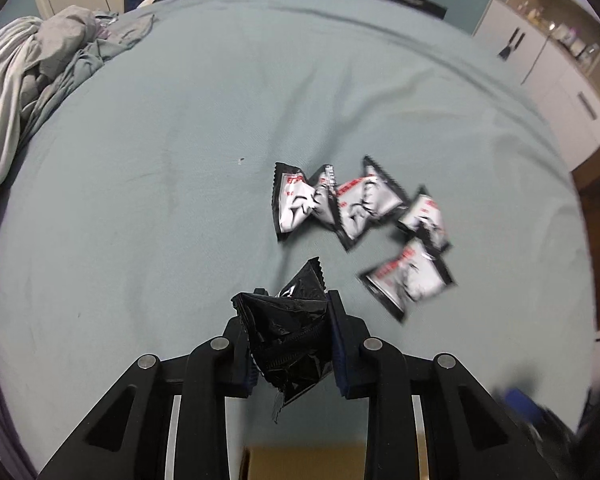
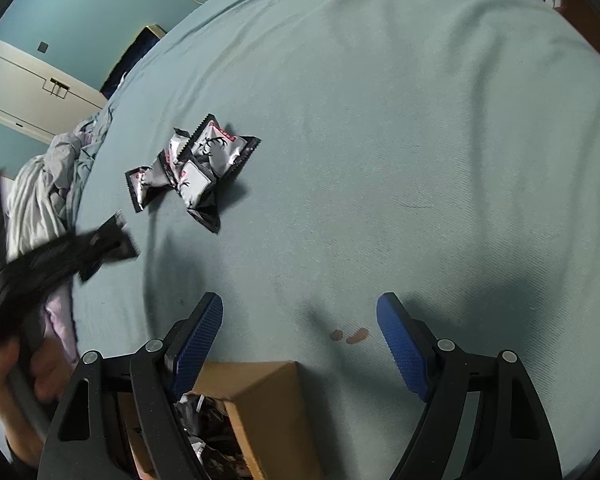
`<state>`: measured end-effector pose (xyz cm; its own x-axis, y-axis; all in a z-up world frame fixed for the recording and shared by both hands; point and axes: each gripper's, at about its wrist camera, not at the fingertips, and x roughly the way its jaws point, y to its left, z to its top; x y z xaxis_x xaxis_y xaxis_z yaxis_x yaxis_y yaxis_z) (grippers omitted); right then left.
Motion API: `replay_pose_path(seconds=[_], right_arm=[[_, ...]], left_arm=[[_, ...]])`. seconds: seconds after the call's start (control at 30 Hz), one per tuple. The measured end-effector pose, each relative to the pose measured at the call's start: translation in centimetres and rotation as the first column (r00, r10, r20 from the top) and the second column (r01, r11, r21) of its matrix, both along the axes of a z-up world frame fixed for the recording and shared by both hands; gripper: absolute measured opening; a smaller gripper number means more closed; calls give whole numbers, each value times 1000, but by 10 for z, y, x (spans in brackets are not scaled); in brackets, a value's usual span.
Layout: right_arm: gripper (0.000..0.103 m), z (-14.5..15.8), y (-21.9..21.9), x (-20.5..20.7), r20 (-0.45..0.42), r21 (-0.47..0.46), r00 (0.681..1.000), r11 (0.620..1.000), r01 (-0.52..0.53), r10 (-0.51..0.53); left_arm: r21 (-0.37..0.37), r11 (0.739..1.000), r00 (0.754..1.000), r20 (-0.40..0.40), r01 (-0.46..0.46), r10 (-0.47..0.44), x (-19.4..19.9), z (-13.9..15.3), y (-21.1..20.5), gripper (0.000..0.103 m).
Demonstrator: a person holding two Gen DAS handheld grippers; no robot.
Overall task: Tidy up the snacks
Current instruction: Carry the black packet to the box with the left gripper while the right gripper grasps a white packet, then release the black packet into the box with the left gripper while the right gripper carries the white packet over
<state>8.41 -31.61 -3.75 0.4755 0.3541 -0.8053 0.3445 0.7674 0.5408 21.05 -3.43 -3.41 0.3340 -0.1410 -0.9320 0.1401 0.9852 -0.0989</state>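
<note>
Left gripper [image 1: 288,300]: clamped on a crumpled black snack packet [image 1: 290,336], plain side up, hanging between the pads above the bed sheet [image 1: 140,160].
Right gripper [image 2: 300,328]: jaws wide apart, nothing between them, poised over bare sheet.
Remaining packets [image 1: 360,216]: four silver-and-black ones in a loose cluster at about 1 o'clock from the held packet, overlapping.
Cardboard box [image 2: 260,400]: open, at 6 o'clock under the right gripper, packets already inside.
Slip risk: the grip bites a crushed, glossy wrapper off-centre; a quick swing toward the box could probably shake it loose.
Miss risk: in the left view only a sliver of the box shows, so release may land on its rim.
Hard to read: cluster blurred in the left view; packet print illegible; the left gripper in the right view is a dark smear at 9 o'clock.
</note>
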Motion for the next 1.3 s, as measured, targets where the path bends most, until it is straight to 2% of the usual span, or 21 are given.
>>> replay_pose_path(seconds=[0.13, 0.23, 0.4, 0.5, 0.67, 0.77, 0.87, 0.97, 1.03, 1.1, 1.3], right_arm=[[79, 2, -6, 14, 33, 24, 999, 1000, 10, -10], [79, 0, -3, 33, 63, 8, 998, 1000, -19, 18], [79, -4, 12, 68, 105, 22, 990, 995, -98, 95], [79, -4, 30, 91, 119, -32, 977, 985, -172, 175], [79, -18, 54, 140, 53, -66, 957, 957, -283, 287], [79, -27, 62, 160, 29, -90, 953, 951, -297, 301], [78, -35, 67, 168, 31, -108, 957, 952, -285, 290], [56, -34, 68, 165, 63, -150, 957, 951, -270, 282], [31, -34, 66, 160, 81, -114, 956, 956, -271, 281], [27, -34, 59, 151, 94, -63, 963, 967, -248, 253], [27, -11, 41, 98, 154, -80, 968, 979, -187, 198]], left_arm=[[-43, 998, 998, 57, 40, -38, -56, 30, 6, 27], [-32, 996, 991, 106, 89, -85, -88, 44, 12, 27], [-23, 987, 979, 135, 160, -156, -133, 47, 22, 27], [-66, 981, 977, 126, 180, -171, -155, 35, 30, 27], [-78, 975, 973, 114, 208, -199, -162, 19, 26, 27], [-50, 972, 967, 123, 231, -224, -160, 16, 21, 27], [-54, 967, 963, 119, 249, -242, -158, 13, 19, 27], [-45, 969, 963, 127, 244, -237, -157, 12, 24, 28], [-52, 970, 965, 124, 238, -230, -156, 12, 27, 28], [-40, 972, 965, 135, 232, -225, -156, 13, 29, 28], [22, 969, 948, 201, 248, -247, -168, 20, 23, 28]])
